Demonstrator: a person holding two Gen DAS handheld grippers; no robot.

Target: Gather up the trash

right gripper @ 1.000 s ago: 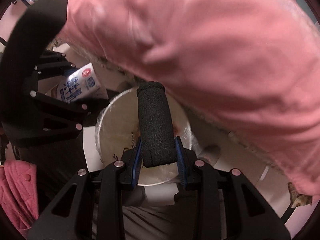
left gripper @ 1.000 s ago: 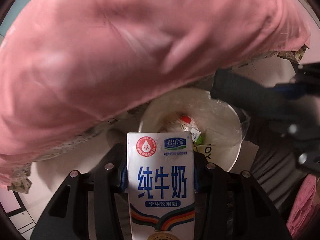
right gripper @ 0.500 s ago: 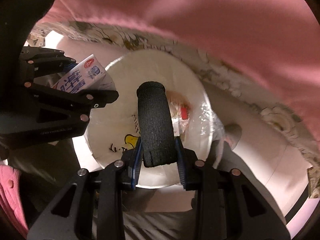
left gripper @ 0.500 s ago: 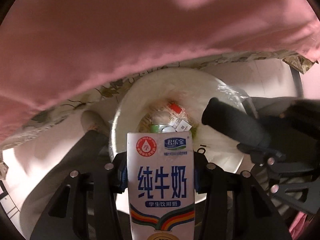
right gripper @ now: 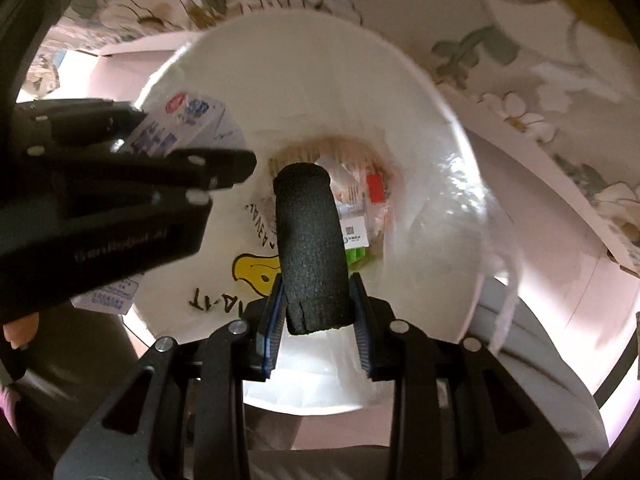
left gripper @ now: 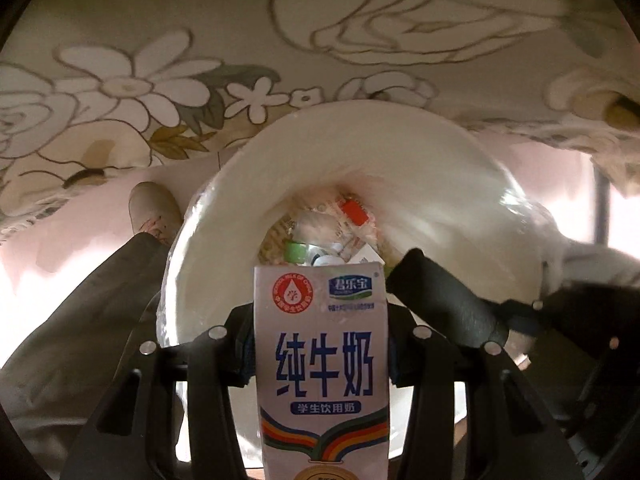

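Left gripper (left gripper: 320, 360) is clamped on a milk carton (left gripper: 322, 364), held upright directly over the mouth of the white bin (left gripper: 360, 152); right gripper (right gripper: 316, 312) is clamped on a black foam tube (right gripper: 310, 248), also poised over the bin's mouth, beside the carton. Both point steeply down, evidently so each item falls inside once released. Wrappers and a green cap (left gripper: 295, 251) lie at the bin's bottom. The bin stands below a floral cloth (left gripper: 160, 60), a shoe (left gripper: 154, 210) beside its rim. Judged stage: drop pending
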